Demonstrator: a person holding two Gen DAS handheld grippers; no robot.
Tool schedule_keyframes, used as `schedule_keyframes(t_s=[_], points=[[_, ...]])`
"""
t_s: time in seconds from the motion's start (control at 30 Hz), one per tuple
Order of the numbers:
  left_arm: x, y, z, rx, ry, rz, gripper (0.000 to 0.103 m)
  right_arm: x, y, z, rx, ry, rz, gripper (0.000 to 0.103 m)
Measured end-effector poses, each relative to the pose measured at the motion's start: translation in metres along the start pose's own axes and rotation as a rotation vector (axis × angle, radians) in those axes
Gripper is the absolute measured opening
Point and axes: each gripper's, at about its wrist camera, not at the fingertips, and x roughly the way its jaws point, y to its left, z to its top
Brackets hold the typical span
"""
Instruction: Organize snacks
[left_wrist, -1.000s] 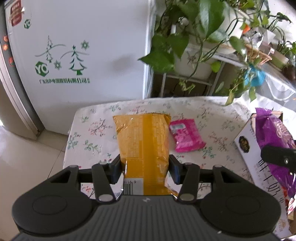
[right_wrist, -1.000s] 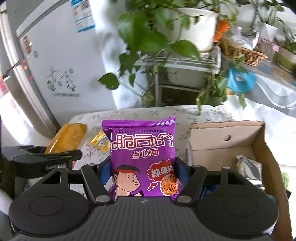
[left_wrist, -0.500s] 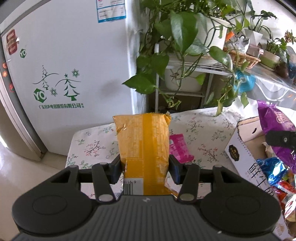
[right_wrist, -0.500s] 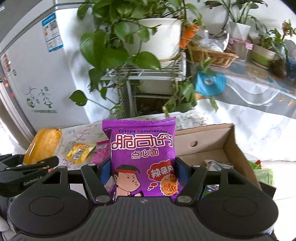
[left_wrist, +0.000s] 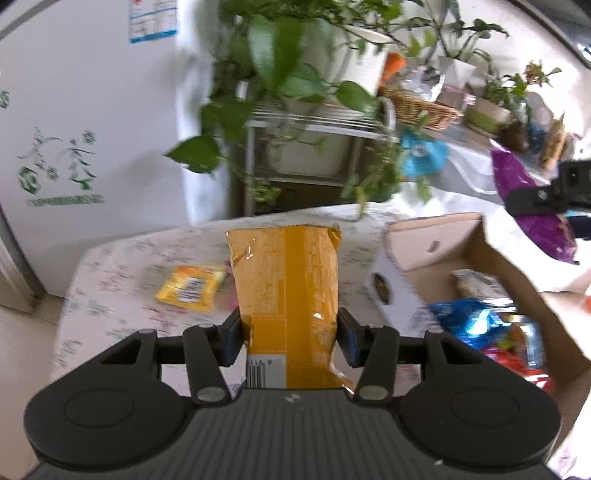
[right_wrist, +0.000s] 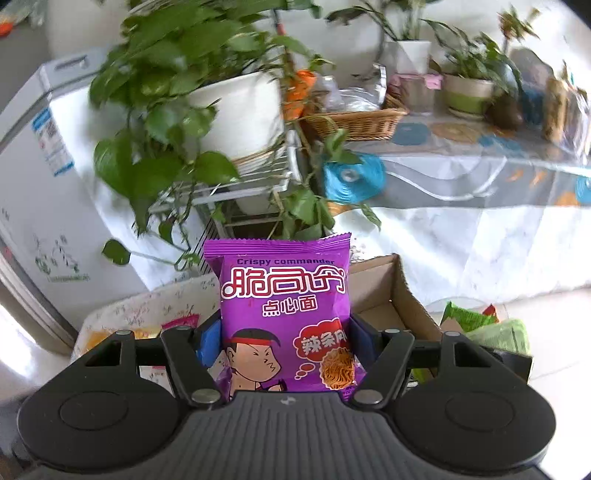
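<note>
Orange snack bag (left_wrist: 286, 295): glossy crinkled film, glare spots. Purple noodle packet (right_wrist: 286, 314): shiny printed film, serrated top edge. Left gripper (left_wrist: 288, 332) and right gripper (right_wrist: 286, 350): matt black plastic, ribbed body. Cardboard box (left_wrist: 436, 243): matt brown inside, printed white outside. Tablecloth (left_wrist: 118, 266): floral, probably cloth; blur hides the weave. Basket (right_wrist: 354, 120): woven wicker. Plant rack (right_wrist: 229, 184): painted metal wire.

Bright daylight fills both views, strongest on the right, where the far white tablecloth (right_wrist: 461, 229) is washed out. Motion blur smears the plant leaves (left_wrist: 273, 55), the floral worktop (left_wrist: 122, 280) and the small yellow packet (left_wrist: 190, 288); the orange bag (left_wrist: 288, 295) and purple bag (right_wrist: 286, 314) stay sharp. Fisheye distortion bends the fridge (left_wrist: 74, 110) at the edges, and the corners go dark.
</note>
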Motion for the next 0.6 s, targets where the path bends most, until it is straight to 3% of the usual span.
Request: schedule_keyframes(t_s=[0.37, 0.6], points=[[0.007, -0.059, 0.017, -0.035, -0.015, -0.119, 0.05, -0.009, -0.037, 0.01, 0.144, -0.011, 0.004, 0.075], [0.023, -0.101, 0.024, -0.017, 0.016, -0.162, 0.05, -0.008, -0.048, 0.014, 0.224, -0.008, -0.01, 0.075]])
